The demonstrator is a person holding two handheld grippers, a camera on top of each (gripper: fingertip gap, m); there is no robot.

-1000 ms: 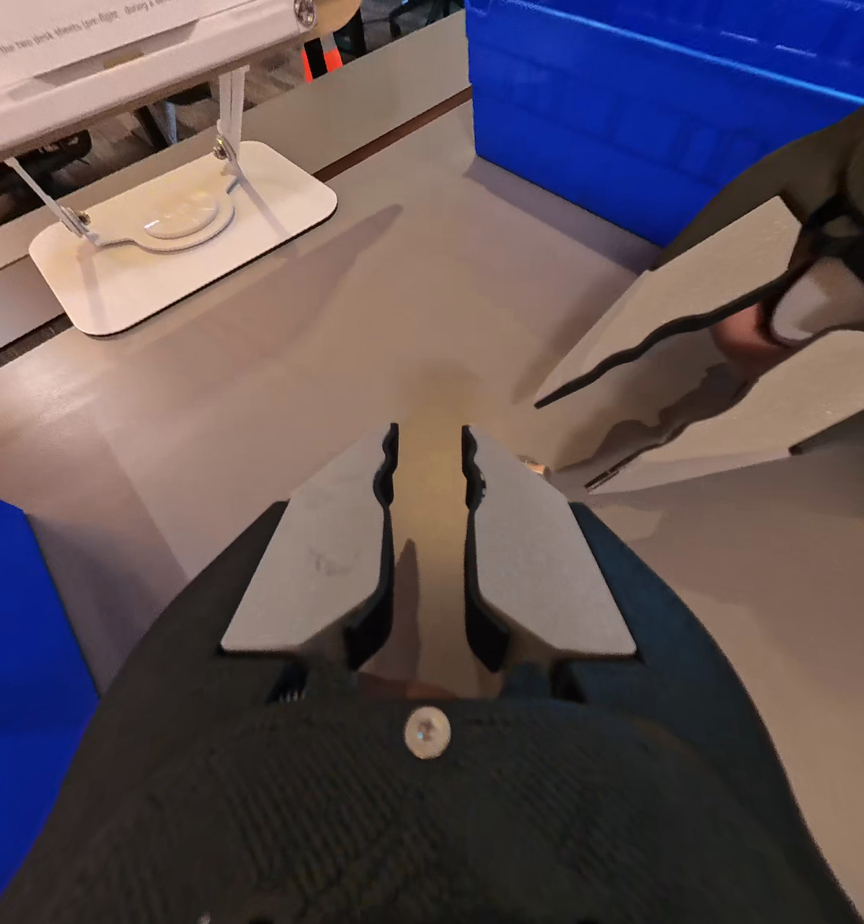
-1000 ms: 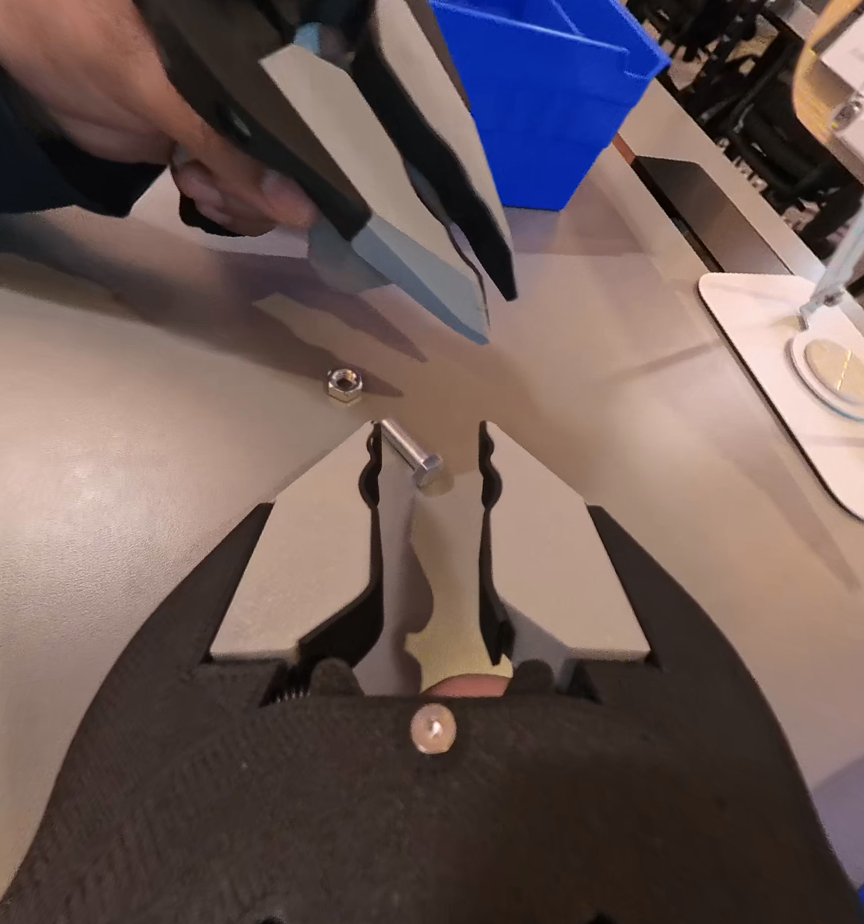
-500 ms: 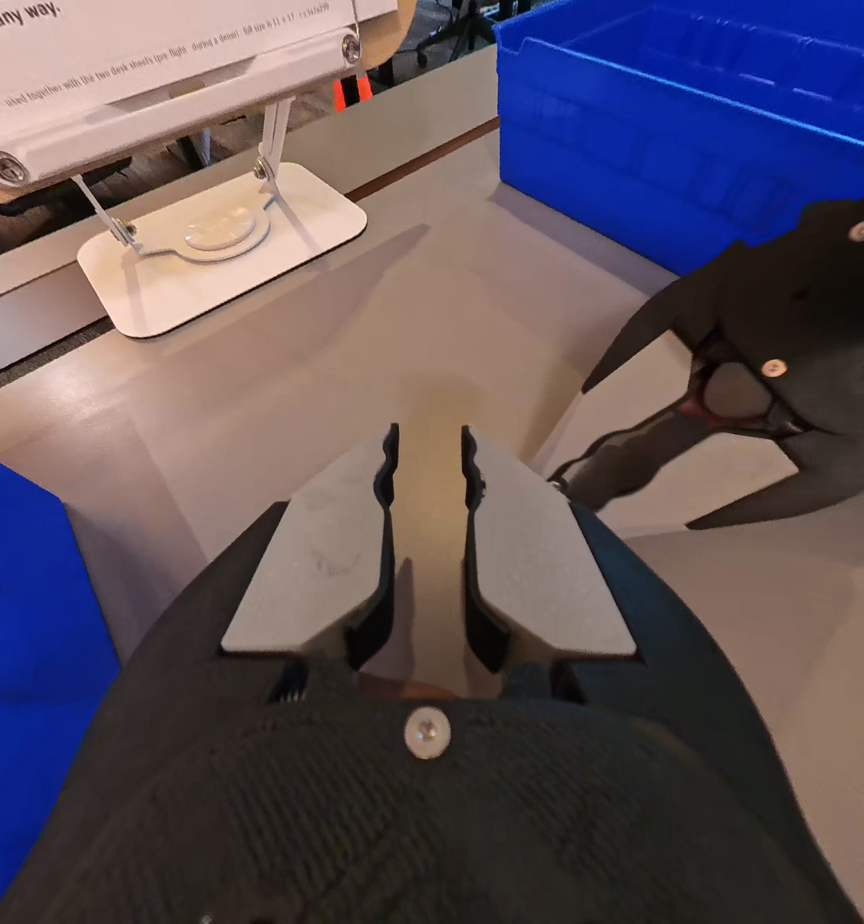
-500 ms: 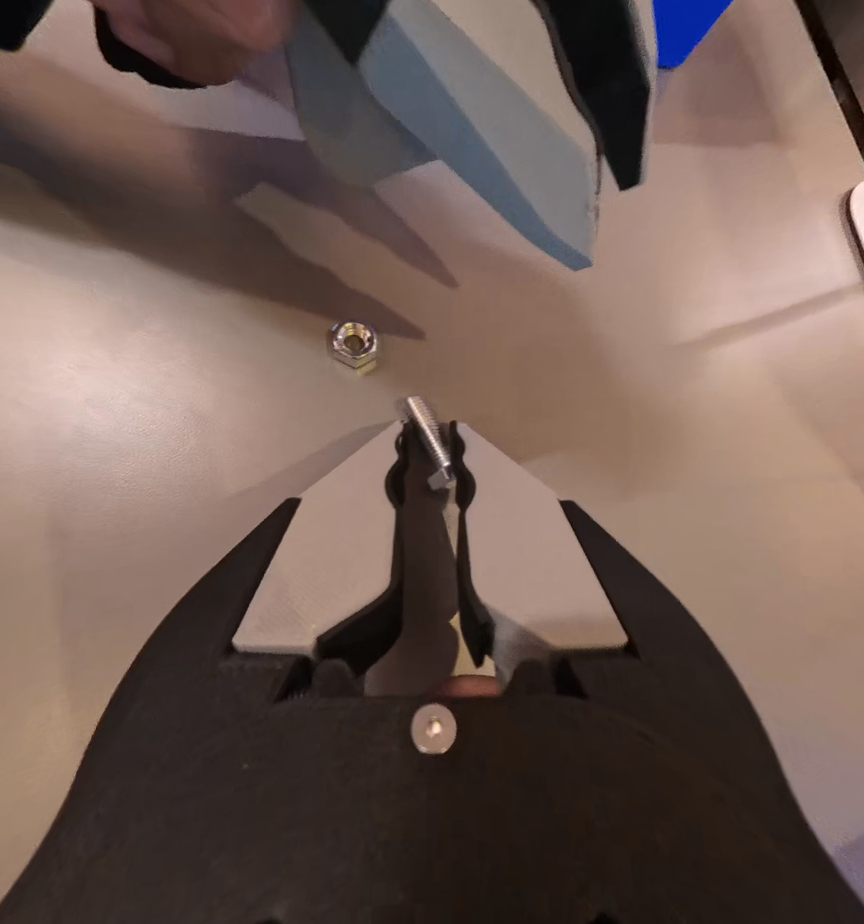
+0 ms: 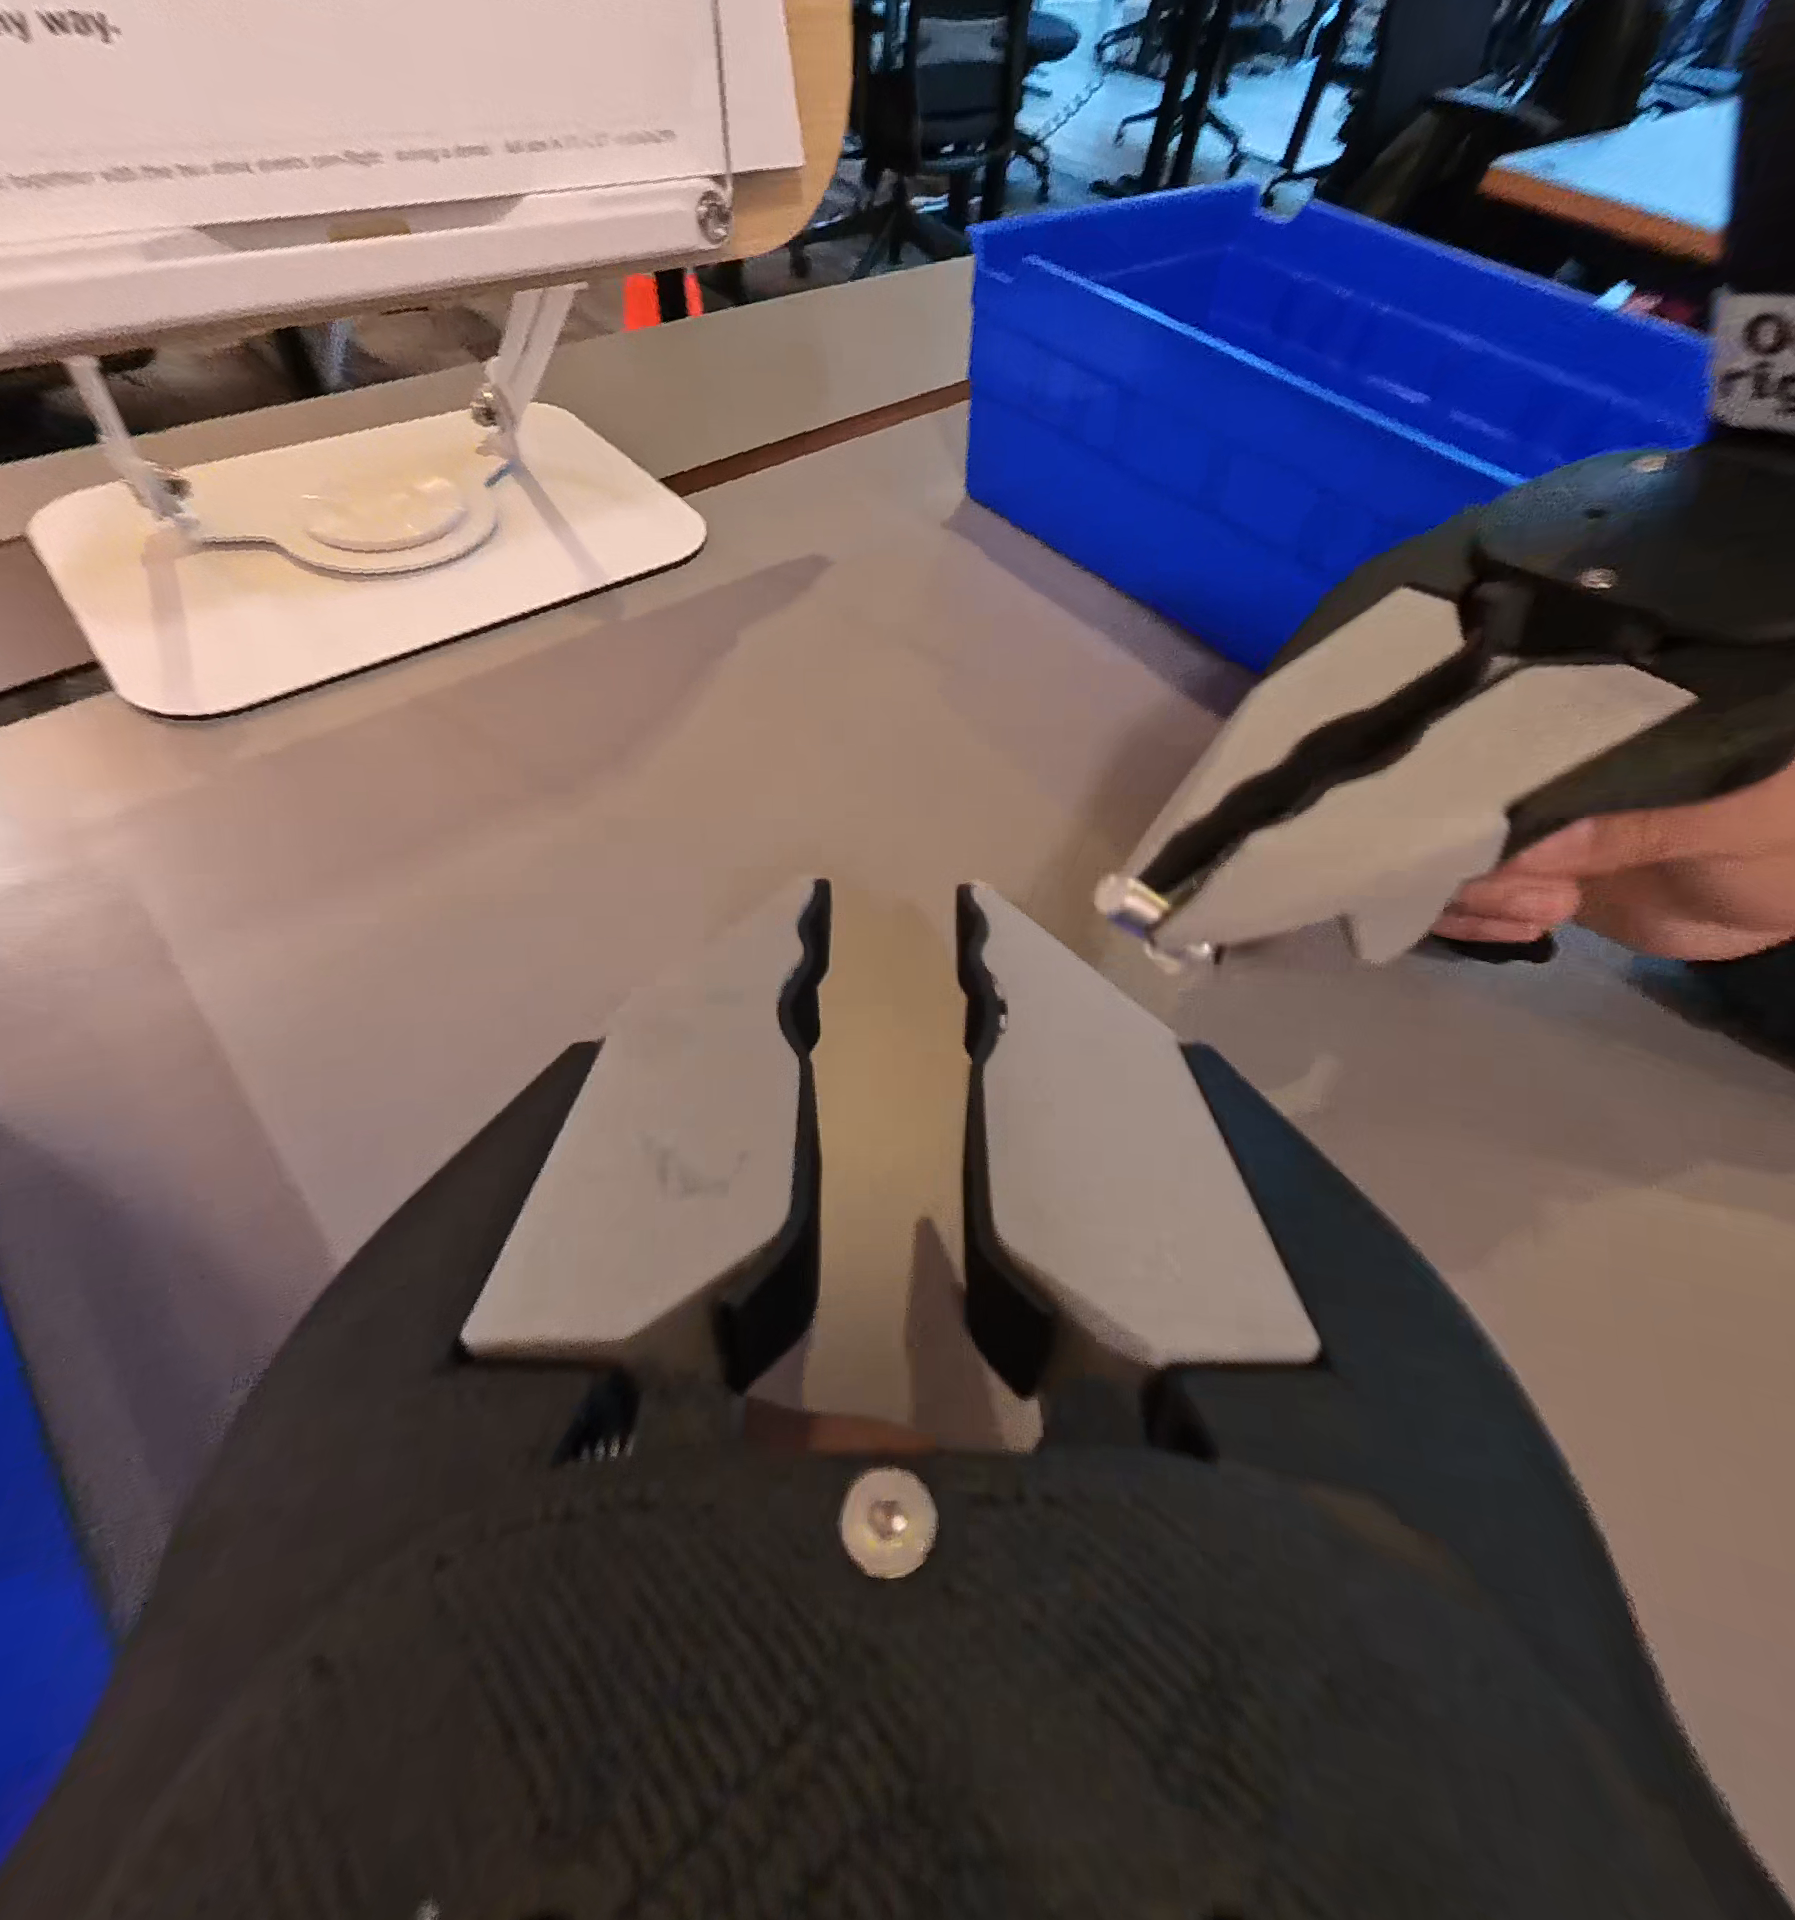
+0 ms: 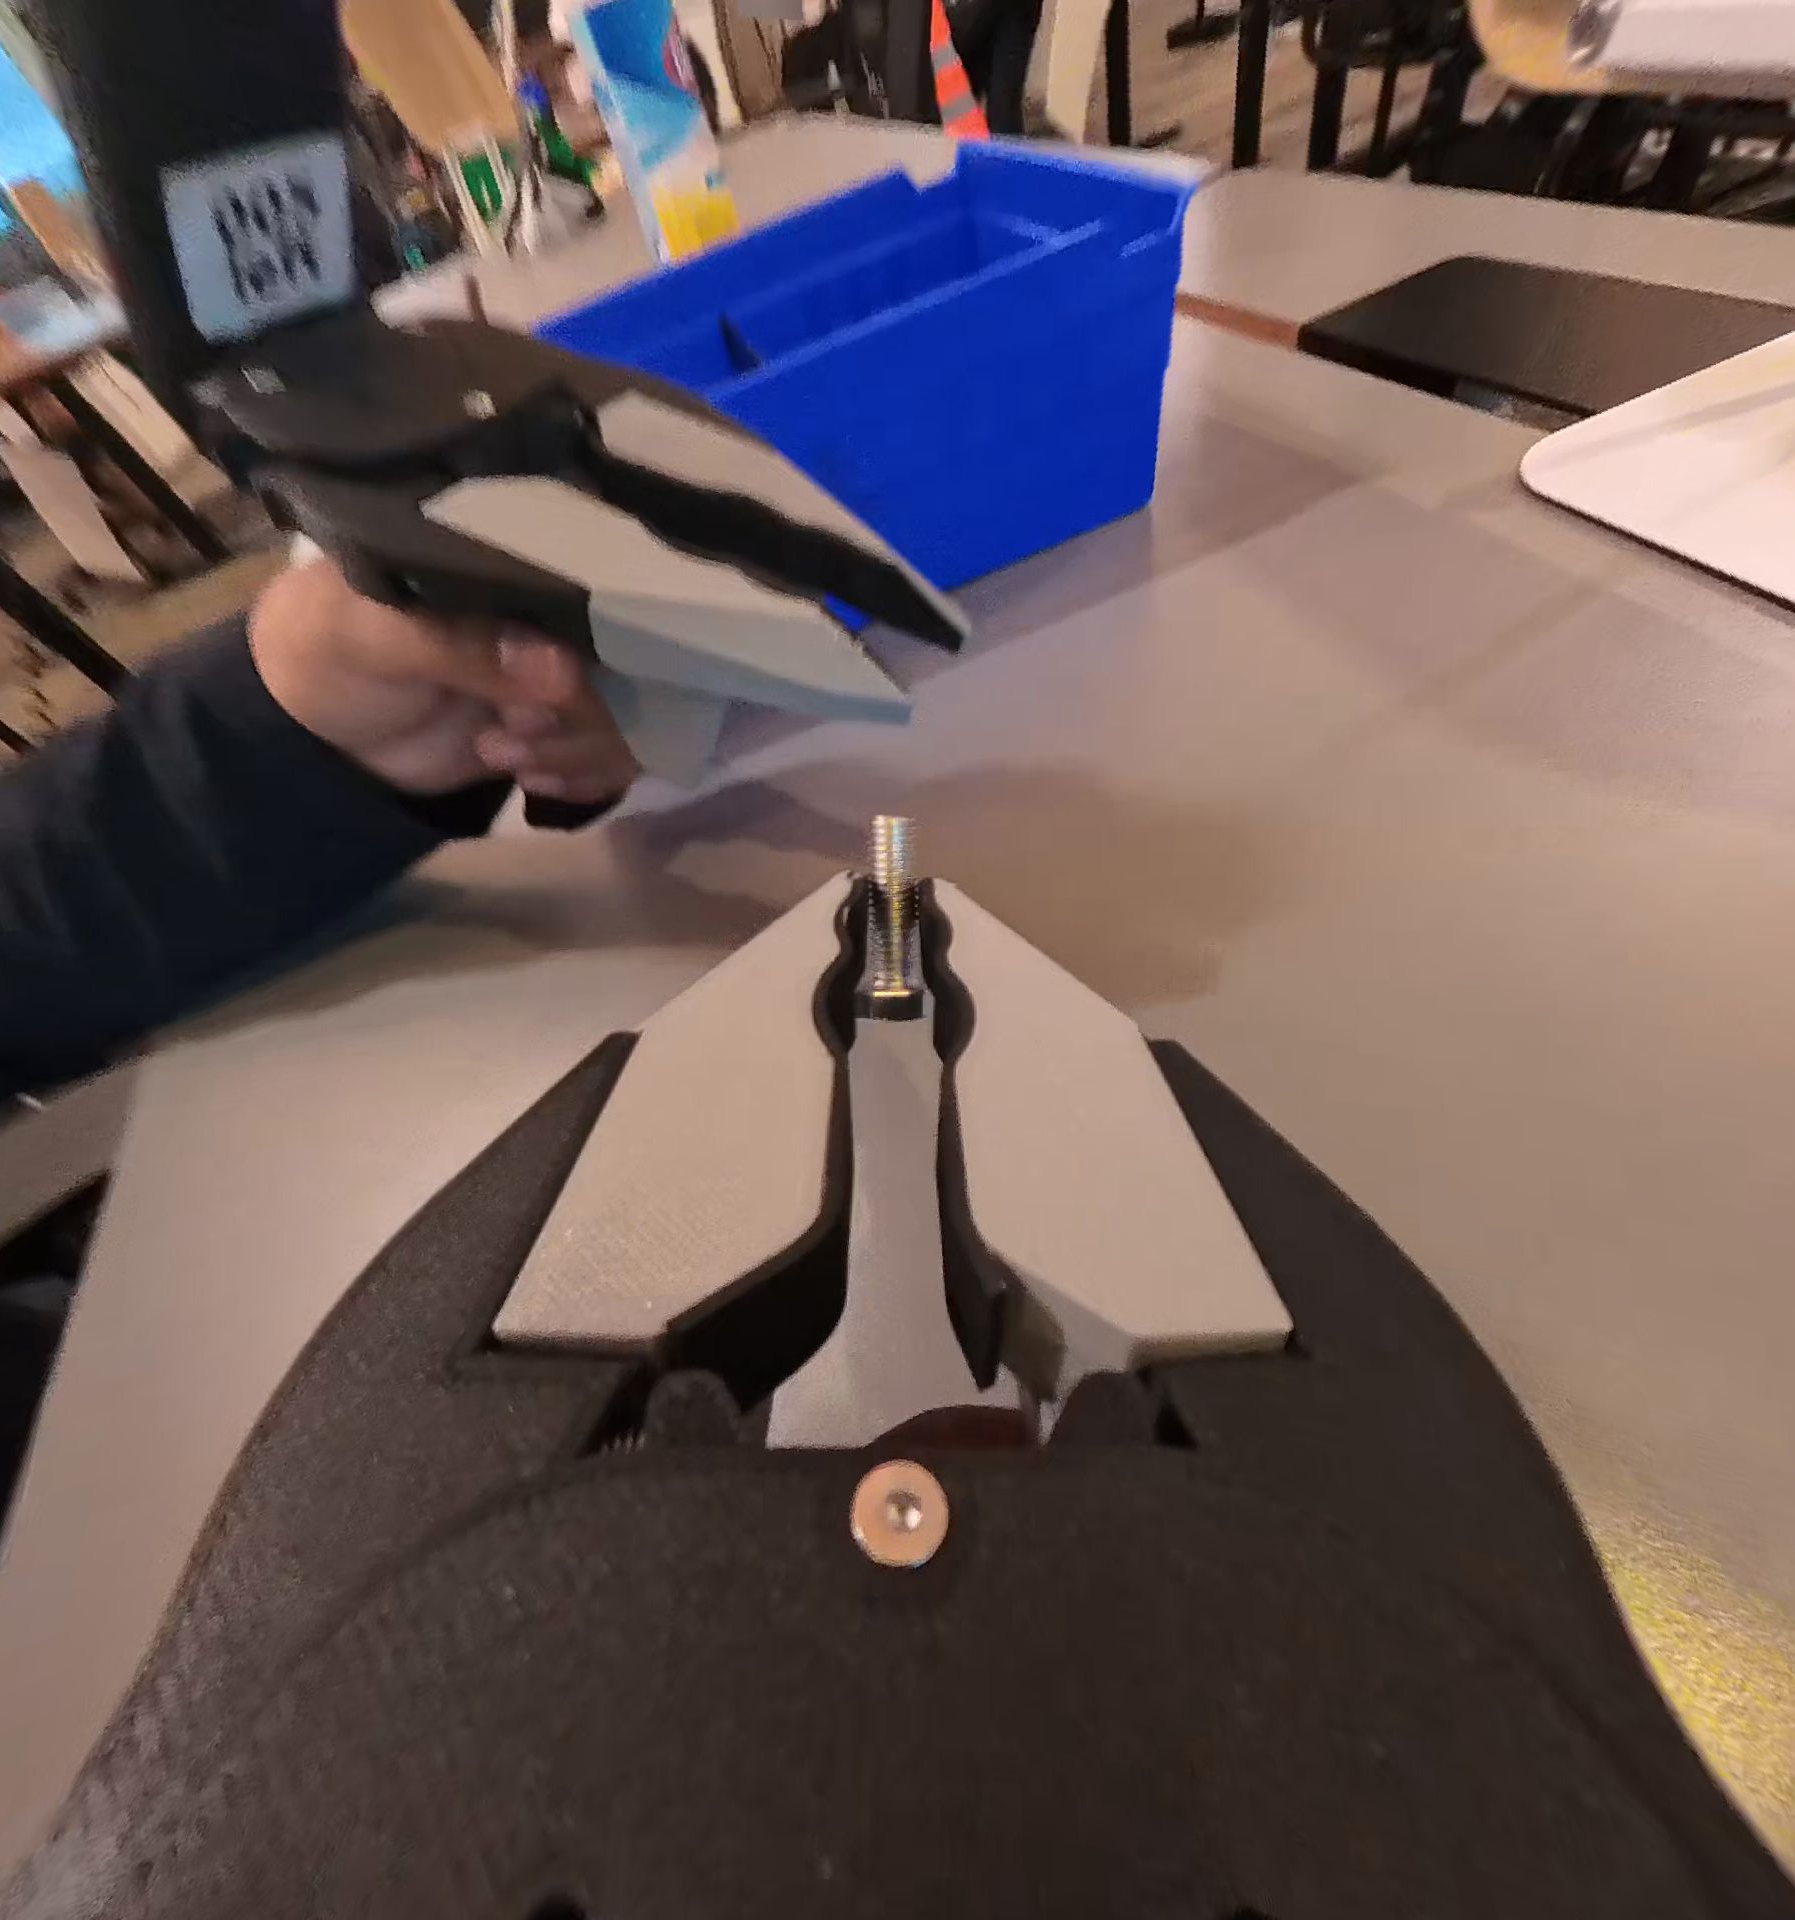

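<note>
Silver bolt (image 6: 891, 914): clamped in right claw (image 6: 893, 894), threads pointing to 12 o'clock. Left claw (image 5: 888, 914): narrowly parted, empty, above grey tabletop (image 5: 457, 831); blue bin (image 5: 1236, 416) at 1 o'clock.

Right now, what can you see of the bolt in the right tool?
The bolt is small, silvery metal, with a threaded shank and a hex head. The right tool is shut on it, its fingers clamping the shank near the head. The threaded end sticks out past the tips, lifted above the grey table. Nothing else touches it.
</note>
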